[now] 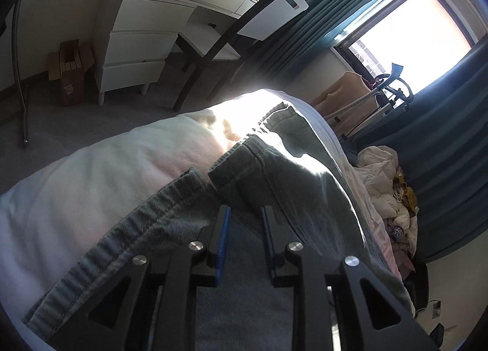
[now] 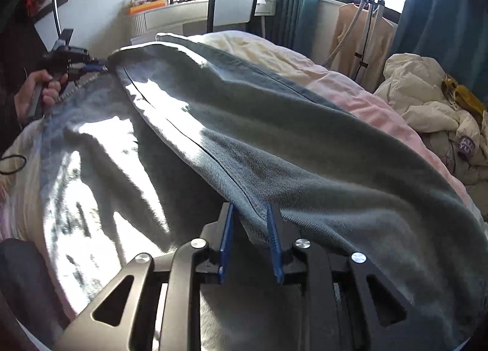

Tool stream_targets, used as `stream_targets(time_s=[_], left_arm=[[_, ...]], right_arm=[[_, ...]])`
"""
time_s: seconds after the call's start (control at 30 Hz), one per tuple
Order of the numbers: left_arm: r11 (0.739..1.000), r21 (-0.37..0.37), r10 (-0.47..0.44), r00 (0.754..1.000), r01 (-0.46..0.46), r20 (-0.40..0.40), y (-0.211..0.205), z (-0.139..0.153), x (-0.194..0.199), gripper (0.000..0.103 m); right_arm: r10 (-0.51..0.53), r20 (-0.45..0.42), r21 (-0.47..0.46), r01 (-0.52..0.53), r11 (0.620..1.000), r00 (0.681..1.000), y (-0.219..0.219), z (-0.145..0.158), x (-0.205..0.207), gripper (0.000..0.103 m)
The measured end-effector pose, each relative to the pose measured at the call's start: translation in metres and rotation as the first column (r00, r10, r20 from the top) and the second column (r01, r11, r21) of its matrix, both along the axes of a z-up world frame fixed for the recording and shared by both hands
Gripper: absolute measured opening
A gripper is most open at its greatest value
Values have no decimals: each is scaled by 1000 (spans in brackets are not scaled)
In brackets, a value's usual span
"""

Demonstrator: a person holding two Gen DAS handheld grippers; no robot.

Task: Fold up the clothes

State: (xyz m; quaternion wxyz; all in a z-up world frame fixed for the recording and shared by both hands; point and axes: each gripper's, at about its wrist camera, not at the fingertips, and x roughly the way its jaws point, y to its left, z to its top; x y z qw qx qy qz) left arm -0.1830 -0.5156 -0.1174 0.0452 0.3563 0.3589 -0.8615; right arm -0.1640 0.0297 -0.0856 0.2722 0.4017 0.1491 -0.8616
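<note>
indoors, jeans [image 2: 274, 150] across sunlit bed [image 2: 350, 83], both grippers' fingers [image 1: 224, 229] parted around denim

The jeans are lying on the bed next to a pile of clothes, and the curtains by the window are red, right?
Not quite. The curtains are teal blue, not red, as the left wrist view shows. The rest holds: the jeans lie on the bed next to a pile of clothes.

Only partly legible white letters, seemingly "AN" over "YU", on a purple patch [image 2: 466, 145] amid heaped laundry at right edge.
</note>
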Motion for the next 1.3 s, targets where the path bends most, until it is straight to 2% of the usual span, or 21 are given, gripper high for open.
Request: stream_targets(time_s=[0.03, 0.1, 0.27, 0.43, 0.53, 0.63, 0.73, 0.8, 0.83, 0.9, 0.97, 1.0, 1.1, 1.13, 1.2, 1.3], left_arm=[[1000, -11, 5, 1000, -5, 1, 3, 4, 11, 31], [1000, -18, 6, 1000, -5, 25, 10, 8, 33, 49], [999, 37, 3, 999, -4, 37, 26, 12, 90, 55], [993, 114, 27, 1000, -28, 10, 45, 9, 146, 56], [985, 168, 38, 999, -40, 14, 54, 3, 171, 56], [964, 250, 88, 995, -96, 43, 54, -10, 191, 56], [907, 386, 152, 986, -168, 72, 51, -30, 209, 56], [869, 449, 182, 979, -206, 96, 51, -42, 219, 56], [859, 461, 192, 975, -222, 112, 51, -46, 222, 56], [846, 476, 205, 970, -242, 130, 54, -53, 225, 56], [839, 489, 198, 971, -240, 137, 55, -60, 224, 56], [836, 493, 195, 971, -240, 140, 55, -63, 223, 56], [839, 492, 189, 972, -232, 137, 59, -67, 216, 56], [849, 477, 187, 974, -227, 132, 60, -66, 213, 56], [867, 448, 183, 976, -218, 122, 62, -63, 208, 56], [875, 433, 179, 975, -219, 131, 64, -64, 197, 56]], right_arm=[[-4, 9, -16, 4, 1000, 1000, 8, 6, 8, 30], [-28, 20, -43, 29, 999, 999, 25, 18, 28, 30], [-154, 46, -154, 159, 975, 987, 82, 43, 82, 31], [-295, 96, -290, 310, 905, 951, 149, 62, 134, 34], [-411, 204, -408, 459, 789, 889, 212, 55, 157, 35], [-529, 263, -464, 586, 664, 807, 266, 51, 182, 35], [-662, 329, -435, 730, 526, 673, 310, 43, 205, 36], [-706, 416, -433, 808, 400, 573, 339, 31, 220, 37], [-694, 478, -468, 825, 316, 538, 355, 25, 228, 37], [-709, 537, -499, 850, 170, 457, 379, 21, 245, 39], [-726, 556, -503, 859, 93, 404, 389, 20, 255, 46], [-729, 567, -496, 866, 71, 384, 392, 18, 257, 48], [-744, 582, -463, 886, 27, 327, 396, 13, 258, 58], [-748, 585, -455, 890, 16, 313, 397, 11, 258, 65], [-734, 611, -451, 892, -16, 296, 400, 4, 258, 74], [-714, 663, -450, 882, -139, 226, 412, -7, 268, 75]])
